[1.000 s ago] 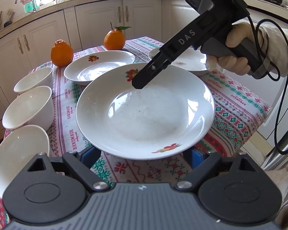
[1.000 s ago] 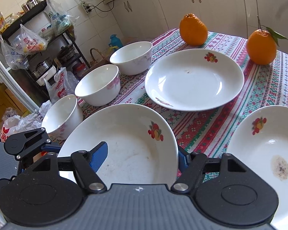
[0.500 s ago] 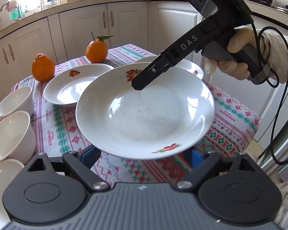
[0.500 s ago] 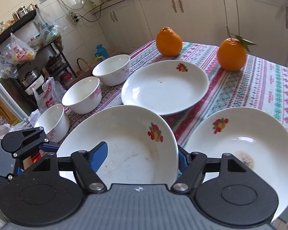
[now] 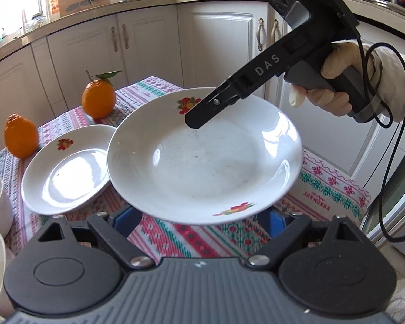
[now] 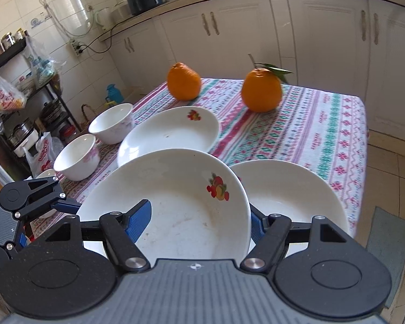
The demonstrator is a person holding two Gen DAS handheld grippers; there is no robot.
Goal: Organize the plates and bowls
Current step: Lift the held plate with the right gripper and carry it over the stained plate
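Since a second ago both tongs have carried the lifted plate (image 5: 202, 162) sideways over the tabletop (image 6: 305, 124): in the left wrist view the two oranges and the plate at the back have slid leftward, and a plate that was showing behind the lifted one is now out of that view. In the right wrist view that plate (image 6: 291, 189) now lies close under the lifted plate's right edge.

Right tongs (image 6: 201, 217) stand about half open and clamp the lifted plate's rim, one blue finger (image 6: 139, 216) lying inside the dish and the other under its outer edge. In the left wrist view a black finger (image 5: 202, 114) of those tongs rests inside the far rim by the fruit print, with a gloved hand (image 5: 329, 86) on the handle.

Left tongs (image 5: 202, 220) stand wide, their blue fingers just below the near rim of the plate on either side; whether they press on it or only cradle it I cannot tell, as the plate hides the tips.

The lifted plate hangs clear of the cloth, slightly tilted. The back plate (image 6: 170, 135) lies on the tabletop beside two white bowls (image 6: 112, 122) (image 6: 77, 156), and the plain orange (image 6: 183, 85) and the leafy orange (image 6: 262, 90) sit behind them.
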